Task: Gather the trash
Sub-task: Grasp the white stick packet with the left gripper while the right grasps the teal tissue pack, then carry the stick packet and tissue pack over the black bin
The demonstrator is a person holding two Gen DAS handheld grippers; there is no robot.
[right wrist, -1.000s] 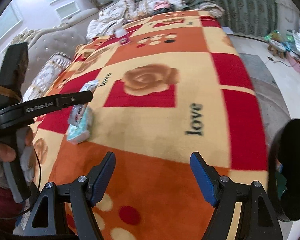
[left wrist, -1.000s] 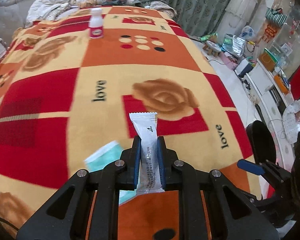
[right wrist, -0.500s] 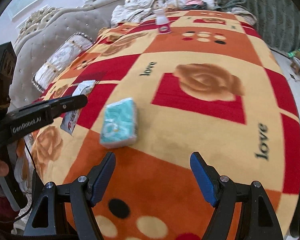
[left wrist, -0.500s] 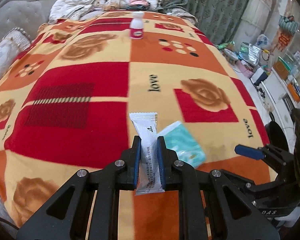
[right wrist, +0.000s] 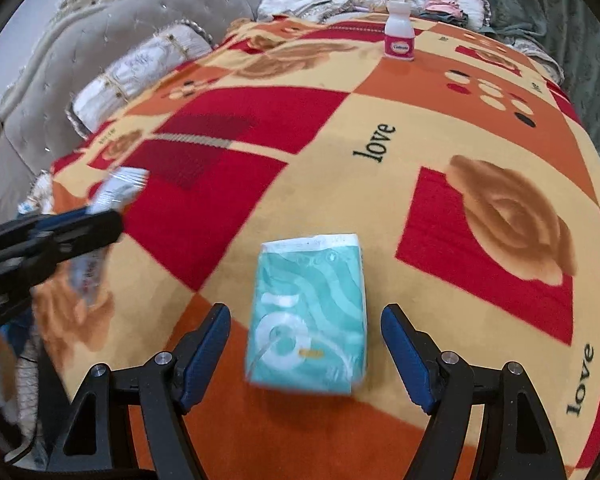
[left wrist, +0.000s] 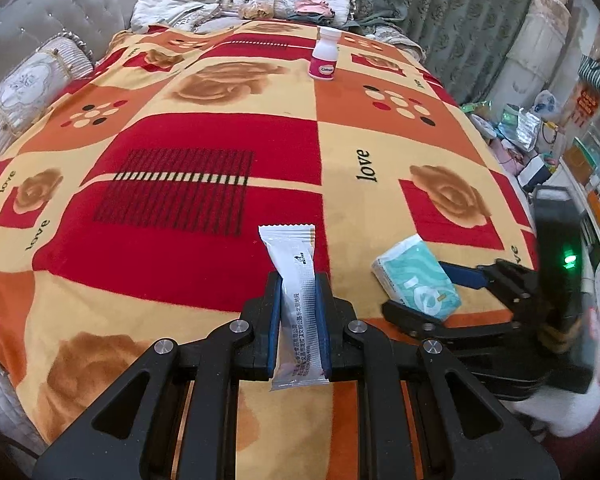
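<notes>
- Your left gripper point(left wrist: 299, 322) has its jaws pinched hard on a white sachet wrapper point(left wrist: 296, 280). The wrapper stands up between the blue pads, its crimped top edge poking out ahead of them and its lower end hanging behind.
- That piece of trash is secured and off the blanket point(left wrist: 180, 248), so the left hand has nothing free for another pick.
- Just to the right of it, the teal tissue pack point(right wrist: 310, 312) lies flat on the blanket, on the seam between a cream square and an orange one.
- Your right gripper point(right wrist: 305, 346) is the nearer one by far. Its jaws stand spread, one blue pad on each side of the pack's near end, and neither pad touches the pack.
- The pack's long axis runs away from you, nearly along the line the right gripper points, tilted slightly. The pads therefore face its two long sides, which looks like the narrow way to squeeze it.
- The pack is soft plastic, teal with pale swirls and a white round flap on top, with a crimped white seam at the far end. It will probably give a little under the pads.
- Far off at the head of the bed, a small white bottle with a pink label point(right wrist: 399, 36) stands upright, well apart from both grippers.
</notes>
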